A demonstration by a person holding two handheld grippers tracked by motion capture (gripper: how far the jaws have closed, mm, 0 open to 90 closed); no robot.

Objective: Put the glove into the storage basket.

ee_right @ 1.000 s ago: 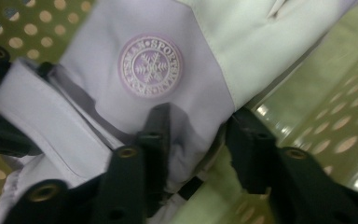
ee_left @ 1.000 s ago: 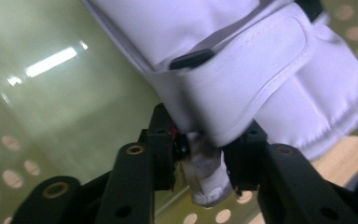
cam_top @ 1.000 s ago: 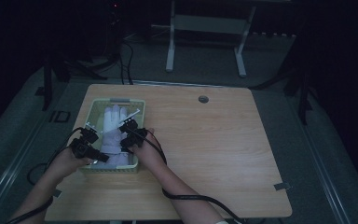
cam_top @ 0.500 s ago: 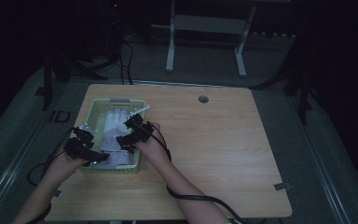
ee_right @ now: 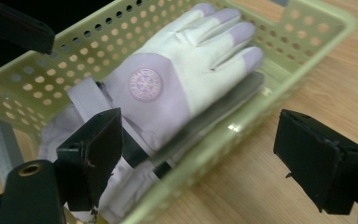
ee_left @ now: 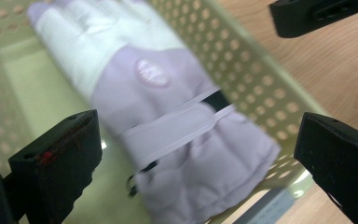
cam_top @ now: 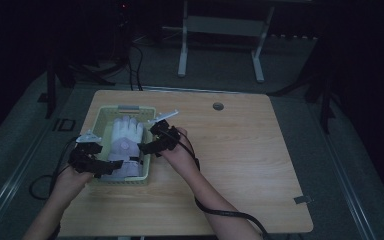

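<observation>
A lilac and white glove (cam_top: 125,142) lies flat, fingers toward the far side, in a pale green perforated basket (cam_top: 130,108) at the table's left. My left gripper (cam_top: 111,168) hangs over the basket's near left corner, open, above the glove's cuff (ee_left: 205,186). My right gripper (cam_top: 144,148) hovers at the basket's right rim, also open. Both pairs of jaws have just been opening, and their pads press on nothing. The left gripper view has the glove (ee_left: 168,93) below the wide jaws of the left gripper (ee_left: 198,135). Seen between the spread jaws of the right gripper (ee_right: 205,135), the glove (ee_right: 168,88) rests on a dark flat piece in the basket (ee_right: 88,51).
The wooden table (cam_top: 240,165) stretches bare to the right of the basket, with a round grommet hole (cam_top: 218,106) near its far edge. A black cable (cam_top: 225,212) trails along the right forearm. A white stand (cam_top: 220,25) sits on the dark floor beyond.
Both grippers have risen and drawn back from the glove toward the basket's near side and rims, and their jaws have spread. The glove now lies uncovered in the basket.
</observation>
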